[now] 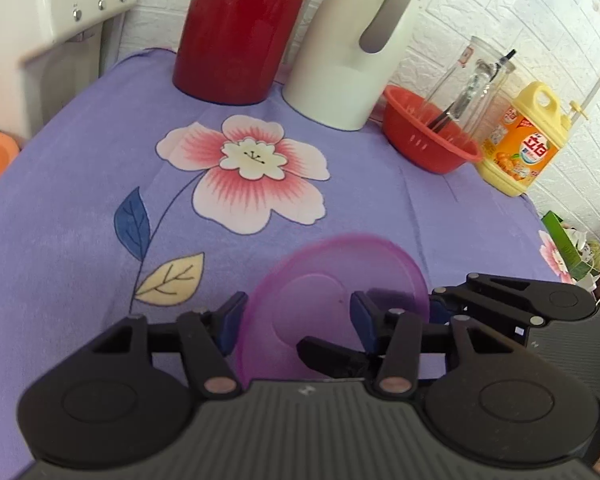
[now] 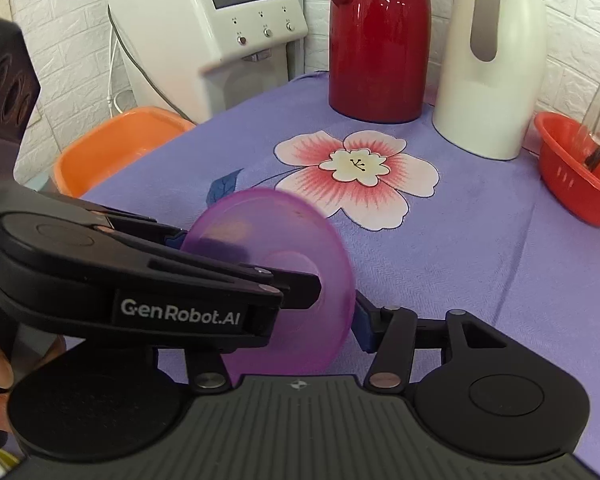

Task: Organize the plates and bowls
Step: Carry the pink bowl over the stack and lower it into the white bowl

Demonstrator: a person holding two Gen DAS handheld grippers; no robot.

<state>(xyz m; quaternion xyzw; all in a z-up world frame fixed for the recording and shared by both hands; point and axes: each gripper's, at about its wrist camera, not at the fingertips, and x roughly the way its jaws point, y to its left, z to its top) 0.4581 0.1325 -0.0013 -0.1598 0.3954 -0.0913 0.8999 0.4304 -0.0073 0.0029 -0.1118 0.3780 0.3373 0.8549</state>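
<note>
A translucent purple plate (image 1: 332, 300) is held tilted above the purple flowered cloth (image 1: 80, 208), between both grippers. In the left wrist view my left gripper (image 1: 296, 320) has its blue pads wide apart on either side of the plate, and the right gripper (image 1: 440, 312) comes in from the right at the plate's rim. In the right wrist view the plate (image 2: 276, 248) stands on edge between my right gripper's fingers; the left gripper (image 2: 172, 240) crosses in front from the left with its tips at the plate's rim. Which gripper bears the plate is unclear.
At the back stand a red jug (image 1: 240, 28), a white jug (image 1: 352, 48), a red basket (image 1: 428, 136) with a glass and straw, and a yellow detergent bottle (image 1: 520, 140). A white machine (image 2: 212, 28) and an orange basin (image 2: 112, 148) are beyond the table's left edge.
</note>
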